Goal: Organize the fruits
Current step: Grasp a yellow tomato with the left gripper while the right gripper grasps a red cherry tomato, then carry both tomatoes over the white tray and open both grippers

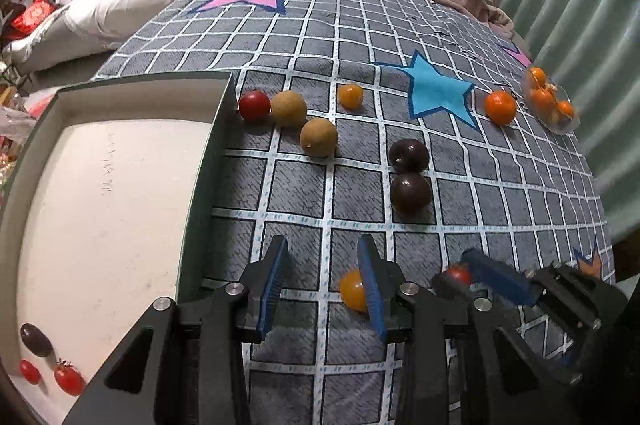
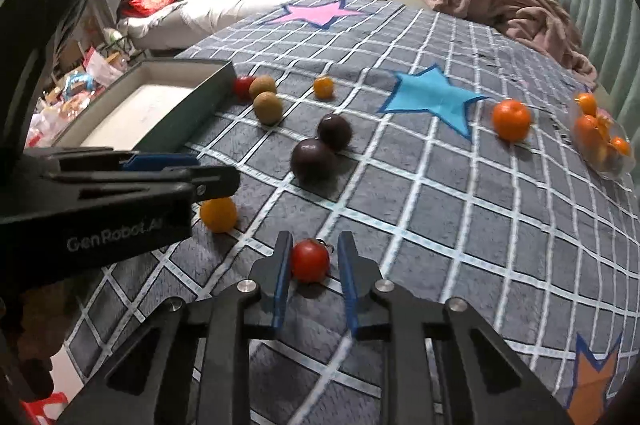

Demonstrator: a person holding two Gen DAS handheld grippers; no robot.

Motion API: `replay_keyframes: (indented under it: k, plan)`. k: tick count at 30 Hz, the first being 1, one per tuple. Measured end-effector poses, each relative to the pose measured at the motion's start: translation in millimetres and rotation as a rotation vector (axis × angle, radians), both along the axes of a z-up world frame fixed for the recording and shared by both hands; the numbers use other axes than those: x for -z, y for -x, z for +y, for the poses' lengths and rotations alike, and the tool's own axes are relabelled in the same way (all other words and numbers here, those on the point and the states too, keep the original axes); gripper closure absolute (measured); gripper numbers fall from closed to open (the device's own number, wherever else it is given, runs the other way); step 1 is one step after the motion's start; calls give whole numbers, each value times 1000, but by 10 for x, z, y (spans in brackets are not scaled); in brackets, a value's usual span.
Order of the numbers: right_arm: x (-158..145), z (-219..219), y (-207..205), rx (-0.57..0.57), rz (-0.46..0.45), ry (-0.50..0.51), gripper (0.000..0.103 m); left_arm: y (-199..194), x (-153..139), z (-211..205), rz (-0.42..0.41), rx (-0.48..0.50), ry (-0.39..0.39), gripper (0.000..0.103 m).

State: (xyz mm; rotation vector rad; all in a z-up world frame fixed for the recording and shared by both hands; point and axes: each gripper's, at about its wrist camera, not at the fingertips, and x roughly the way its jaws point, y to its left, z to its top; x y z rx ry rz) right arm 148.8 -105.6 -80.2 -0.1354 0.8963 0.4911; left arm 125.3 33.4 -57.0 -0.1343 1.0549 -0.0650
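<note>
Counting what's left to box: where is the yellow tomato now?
The yellow tomato lies on the cloth, beside the left gripper, left of the red tomato.

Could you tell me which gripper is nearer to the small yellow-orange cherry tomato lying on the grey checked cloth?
Left. The left gripper is open, its right finger partly hiding the yellow-orange cherry tomato. The right gripper sits farther right, open around a red cherry tomato.

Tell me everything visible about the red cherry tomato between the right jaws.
The small, round, glossy red cherry tomato carries a short dark stem at its upper right. It rests on the grey grid-patterned cloth, inside the open right gripper. Its left side looks against the left blue pad; a gap separates it from the right pad. It appears whole and unlifted.
</note>
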Motion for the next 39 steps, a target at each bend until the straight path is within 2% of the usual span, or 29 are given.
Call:
replay_keyframes:
  k: [2, 3, 5, 8, 12, 18, 21, 24, 26, 28, 30, 32, 33, 39]
  plan:
    - [-14, -60, 13, 3, 7, -13, 78, 53, -22, -28, -19, 13, -14, 64]
    - [-16, -89, 26, -1, 11, -20, 78, 92, -30, -46, -29, 20, -23, 53]
    - [-7, -88, 56, -20, 16, -19, 78, 141, -32, -66, -40, 27, -35, 42]
    - [36, -12, 83, -54, 26, 2, 78, 210, -10, -126, -56, 57, -41, 42]
    - [46, 38, 71, -59, 12, 29, 79, 249, -6, -233, -69, 87, -88, 42]
    - [33, -87, 125, -46, 27, 13, 83, 234, 20, -256, -45, 101, -70, 42]
    - [43, -207, 207, -36, 33, -10, 83, 270, 61, -311, -39, 116, -83, 42]
    - [46, -379, 233, 2, 50, -47, 83, 307, 98, -398, -53, 138, -140, 42]
    - [50, -492, 223, 29, 70, -79, 83, 308, 95, -427, -55, 146, -137, 42]
    - [45, -569, 215, 50, 79, -90, 83, 295, 94, -450, -52, 148, -122, 51]
    - [44, -612, 215, 62, 86, -98, 83, 304, 81, -512, -54, 171, -123, 71]
    - [42, -651, 223, 72, 94, -108, 83, 322, 70, -569, -60, 179, -152, 75]
    - [36, -667, 230, 76, 97, -113, 83, 330, 67, -585, -62, 178, -160, 80]
    - [-45, -711, 293, 84, 97, -129, 83, 397, 30, -411, -30, 131, -83, 80]
